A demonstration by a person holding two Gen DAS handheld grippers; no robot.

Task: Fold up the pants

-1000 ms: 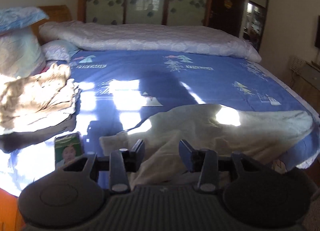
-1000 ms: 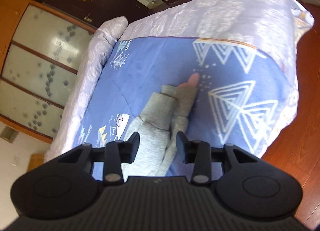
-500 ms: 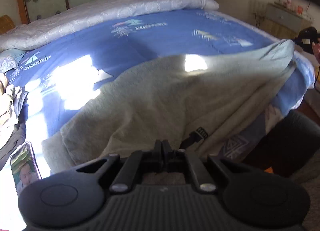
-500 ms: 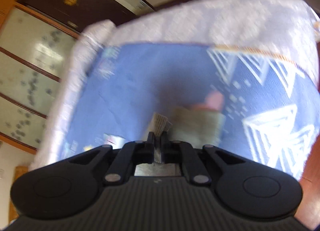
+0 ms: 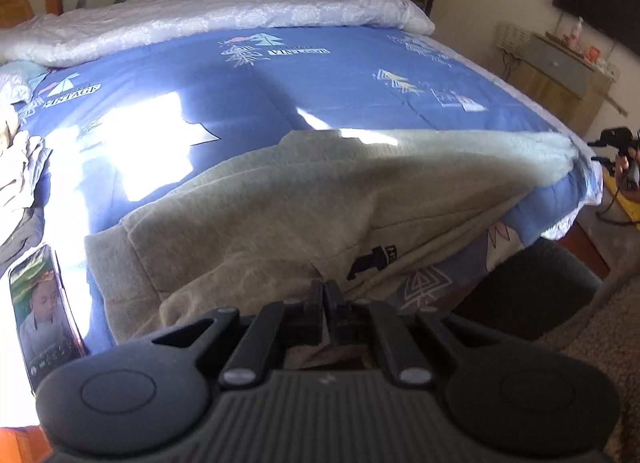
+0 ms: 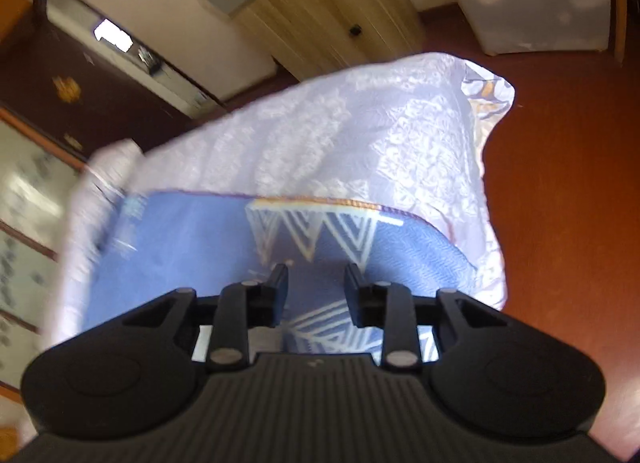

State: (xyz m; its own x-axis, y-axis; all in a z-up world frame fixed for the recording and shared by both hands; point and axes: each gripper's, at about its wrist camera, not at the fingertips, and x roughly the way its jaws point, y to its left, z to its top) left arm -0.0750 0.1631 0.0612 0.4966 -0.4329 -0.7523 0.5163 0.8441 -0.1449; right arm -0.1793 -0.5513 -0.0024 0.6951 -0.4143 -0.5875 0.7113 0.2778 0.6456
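Grey sweatpants [image 5: 304,203] lie stretched across the near edge of the blue bed [image 5: 280,79], with a black label near the front. My left gripper [image 5: 325,295] is shut on the near edge of the pants. My right gripper [image 6: 316,283] is open and empty above the blue sheet [image 6: 180,247] near the bed's corner; no pants show in its view. The right gripper also shows in the left wrist view [image 5: 618,147], at the far end of the pants.
A phone [image 5: 40,315] with a lit screen lies on the bed at the near left. A pile of clothes [image 5: 20,167] sits at the left. A white quilt [image 5: 208,15] lies along the back. A wooden cabinet [image 6: 320,11] and a yellow-lidded bin [image 6: 532,3] stand on the red floor.
My right gripper has opened and let go of the pants end, and now points past it at the bed's corner. My left gripper stays shut on the pants.
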